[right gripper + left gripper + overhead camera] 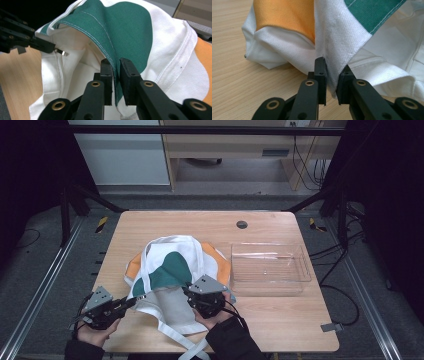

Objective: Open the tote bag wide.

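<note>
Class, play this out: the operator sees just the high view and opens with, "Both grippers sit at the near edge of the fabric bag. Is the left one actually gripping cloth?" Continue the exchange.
Observer: Yes. In the left gripper view, the left gripper has its jaws closed on a fold of the bag's white fabric.
Operator: And the right one?
Observer: The right gripper pinches the stitched edge of the green panel, at the bag's opening.
Operator: Is the bag open between them?
Observer: Yes, the right gripper view looks into a white interior, with the green rim lifted above it.
Operator: Anything metal nearby?
Observer: A small silver piece sits at the far rim, beside the other gripper's jaws.
</note>
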`<state>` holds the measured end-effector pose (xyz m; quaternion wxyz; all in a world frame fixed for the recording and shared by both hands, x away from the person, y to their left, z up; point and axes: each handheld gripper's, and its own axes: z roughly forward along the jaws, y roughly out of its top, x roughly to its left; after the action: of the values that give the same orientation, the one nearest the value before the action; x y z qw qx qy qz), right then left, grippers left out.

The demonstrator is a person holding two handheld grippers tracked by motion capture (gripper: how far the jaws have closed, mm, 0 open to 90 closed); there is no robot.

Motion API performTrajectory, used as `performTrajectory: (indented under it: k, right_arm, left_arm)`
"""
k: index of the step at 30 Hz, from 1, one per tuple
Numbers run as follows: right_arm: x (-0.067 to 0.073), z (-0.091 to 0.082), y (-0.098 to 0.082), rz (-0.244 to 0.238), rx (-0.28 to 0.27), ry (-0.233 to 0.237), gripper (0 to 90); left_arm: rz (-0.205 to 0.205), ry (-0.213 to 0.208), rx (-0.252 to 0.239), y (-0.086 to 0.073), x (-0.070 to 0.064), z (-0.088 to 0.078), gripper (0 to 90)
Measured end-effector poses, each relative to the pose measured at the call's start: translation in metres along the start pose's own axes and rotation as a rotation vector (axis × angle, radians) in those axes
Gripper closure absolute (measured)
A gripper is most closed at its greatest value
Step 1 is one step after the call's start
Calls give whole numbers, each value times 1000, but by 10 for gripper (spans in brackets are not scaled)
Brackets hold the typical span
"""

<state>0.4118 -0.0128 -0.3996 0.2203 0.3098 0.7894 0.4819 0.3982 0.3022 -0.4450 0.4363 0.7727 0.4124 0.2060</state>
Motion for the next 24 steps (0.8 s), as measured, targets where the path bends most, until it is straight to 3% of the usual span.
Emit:
performTrajectory:
  k: [7,11,13,14,18,24]
  right_arm:
    - [3,3,-8,-33,22,-26,629]
    - [3,9,-11,-42,34,-42,616]
    - [4,13,-11,-47,39,-50,652]
    - [4,15,-11,-56,44,-66,725]
    - [3,16,-10,-54,50,-85,857]
    - [2,10,-2,-33,17,-99,871]
  left_arm:
    - [-3,4,-7,0,-1,-1,814]
    - [-2,2,-7,0,-1,-1,814]
    - [-1,3,-8,0,0,-1,814]
    - [-1,3,-10,0,0,-2,814]
    - [3,1,-10,0,0,-2,814]
    - [16,2,-7,0,-1,0,812]
